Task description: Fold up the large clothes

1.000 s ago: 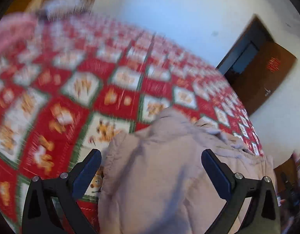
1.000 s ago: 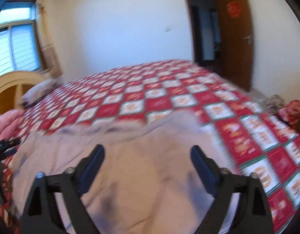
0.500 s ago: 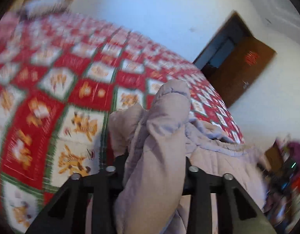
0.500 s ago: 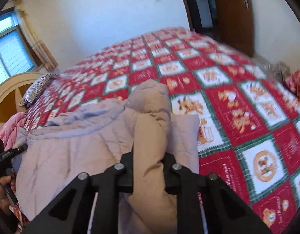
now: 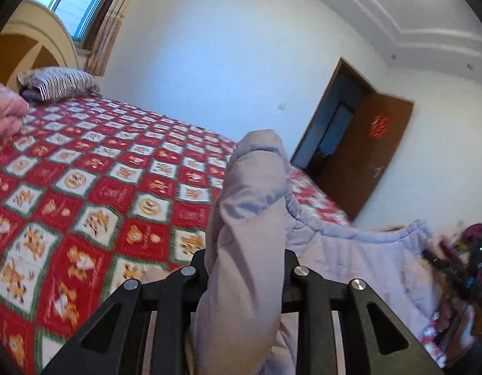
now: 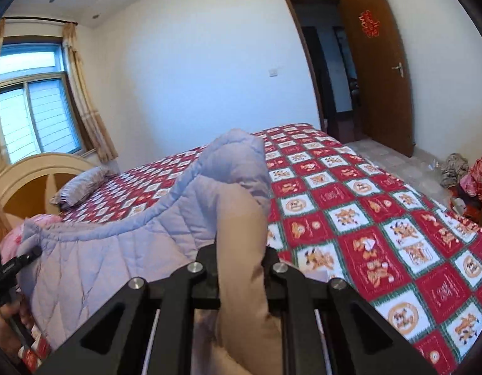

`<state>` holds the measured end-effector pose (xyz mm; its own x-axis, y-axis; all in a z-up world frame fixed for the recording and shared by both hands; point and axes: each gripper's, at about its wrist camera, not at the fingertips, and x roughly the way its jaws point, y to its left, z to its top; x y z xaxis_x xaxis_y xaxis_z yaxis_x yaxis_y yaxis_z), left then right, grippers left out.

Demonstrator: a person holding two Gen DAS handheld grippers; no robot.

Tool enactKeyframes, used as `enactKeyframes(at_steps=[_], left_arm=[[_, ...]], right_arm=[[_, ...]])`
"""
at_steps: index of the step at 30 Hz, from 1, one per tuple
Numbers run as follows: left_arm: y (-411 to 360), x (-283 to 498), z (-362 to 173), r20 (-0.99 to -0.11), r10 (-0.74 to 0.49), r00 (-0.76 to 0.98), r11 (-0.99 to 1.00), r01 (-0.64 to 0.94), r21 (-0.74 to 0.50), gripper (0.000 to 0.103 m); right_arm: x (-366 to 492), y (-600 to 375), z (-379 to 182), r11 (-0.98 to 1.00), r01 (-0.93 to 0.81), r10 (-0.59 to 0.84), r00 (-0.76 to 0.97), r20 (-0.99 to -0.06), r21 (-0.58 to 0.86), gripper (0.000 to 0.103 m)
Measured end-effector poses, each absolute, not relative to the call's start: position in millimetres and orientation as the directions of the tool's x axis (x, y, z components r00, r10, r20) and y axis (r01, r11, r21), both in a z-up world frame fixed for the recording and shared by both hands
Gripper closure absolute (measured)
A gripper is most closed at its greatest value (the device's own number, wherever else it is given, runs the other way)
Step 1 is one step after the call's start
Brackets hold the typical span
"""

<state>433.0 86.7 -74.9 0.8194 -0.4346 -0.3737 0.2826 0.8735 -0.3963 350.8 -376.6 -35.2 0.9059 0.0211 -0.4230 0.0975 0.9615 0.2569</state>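
A pale lilac quilted coat lies along the near edge of the bed. In the left wrist view a thick fold of the coat stands up between the jaws of my left gripper, which are closing and pinch it. In the right wrist view my right gripper is closing on another bunched fold of the coat, whose beige lining shows between the jaws. Both held folds are raised above the bed, and the coat sags between them. The fingertips are hidden by fabric.
A red and white checked bedspread covers the bed. A striped pillow and a pink quilt lie by the headboard. A brown door stands open. Clothes are piled on the floor at the right.
Both grippers stood wide open over the flat coat; both have since closed on folds of it and lifted them off the bed, and the views have tilted up toward the walls.
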Motion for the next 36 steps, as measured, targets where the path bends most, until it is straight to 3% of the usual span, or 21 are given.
enactKeyframes(at_steps=[4, 8, 9, 10, 12, 14, 17, 19, 21, 24, 29, 36], left_arm=[[66.5, 483.3, -106.0, -0.469, -0.377, 0.799, 0.907, 0.216, -0.361, 0.077], [48.4, 504.7, -146.2, -0.559, -0.326, 0.762, 0.935, 0.174, -0.309, 0.075], [49.6, 505.9, -152.4, -0.563, -0.327, 0.759, 0.933, 0.165, -0.32, 0.068], [52.4, 506.9, -156.2, -0.563, -0.325, 0.76, 0.931, 0.152, -0.333, 0.054], [57.9, 510.2, -158.7, -0.575, -0.31, 0.757, 0.929, 0.113, -0.353, 0.033], [67.4, 510.6, -153.4, -0.595, -0.292, 0.749, 0.925, 0.062, -0.376, 0.03], [71.7, 494.9, -126.8, -0.551, -0.269, 0.789, 0.925, 0.052, -0.377, 0.019], [68.1, 478.2, -104.1, -0.491, -0.243, 0.836, 0.935, 0.068, -0.347, 0.009], [54.9, 471.1, -94.9, -0.47, -0.224, 0.854, 0.949, 0.081, -0.304, 0.004], [22.0, 479.5, -106.1, -0.532, -0.232, 0.814, 0.963, 0.115, -0.244, 0.004], [-6.9, 495.9, -148.1, -0.634, -0.169, 0.755, 0.985, 0.102, -0.142, 0.004], [-5.1, 507.7, -170.1, -0.648, -0.175, 0.741, 0.983, 0.096, -0.155, 0.001]], right_arm=[[396.4, -376.3, -61.2, 0.957, 0.187, -0.065, 0.882, -0.466, 0.221, 0.088], [438.0, -381.5, -107.7, 0.942, 0.278, -0.113, 0.792, -0.6, 0.19, 0.088], [442.5, -382.4, -117.4, 0.94, 0.297, -0.13, 0.769, -0.625, 0.17, 0.087], [443.7, -385.1, -127.8, 0.935, 0.316, -0.144, 0.754, -0.641, 0.162, 0.085], [445.1, -393.7, -147.9, 0.924, 0.34, -0.137, 0.719, -0.682, 0.173, 0.073], [443.4, -397.9, -153.9, 0.919, 0.347, -0.126, 0.709, -0.693, 0.187, 0.066], [435.0, -400.3, -138.2, 0.908, 0.381, -0.169, 0.715, -0.678, 0.175, 0.035], [421.0, -395.6, -117.2, 0.898, 0.415, -0.234, 0.734, -0.637, 0.149, 0.031], [408.8, -381.8, -92.9, 0.908, 0.387, -0.227, 0.778, -0.586, 0.163, 0.028], [414.3, -342.8, -82.4, 0.949, 0.28, -0.154, 0.813, -0.562, 0.144, 0.023], [437.1, -273.8, -112.7, 0.992, 0.12, -0.072, 0.789, -0.611, 0.038, 0.023], [456.3, -262.3, -154.0, 0.995, 0.097, -0.069, 0.742, -0.667, 0.005, 0.02]])
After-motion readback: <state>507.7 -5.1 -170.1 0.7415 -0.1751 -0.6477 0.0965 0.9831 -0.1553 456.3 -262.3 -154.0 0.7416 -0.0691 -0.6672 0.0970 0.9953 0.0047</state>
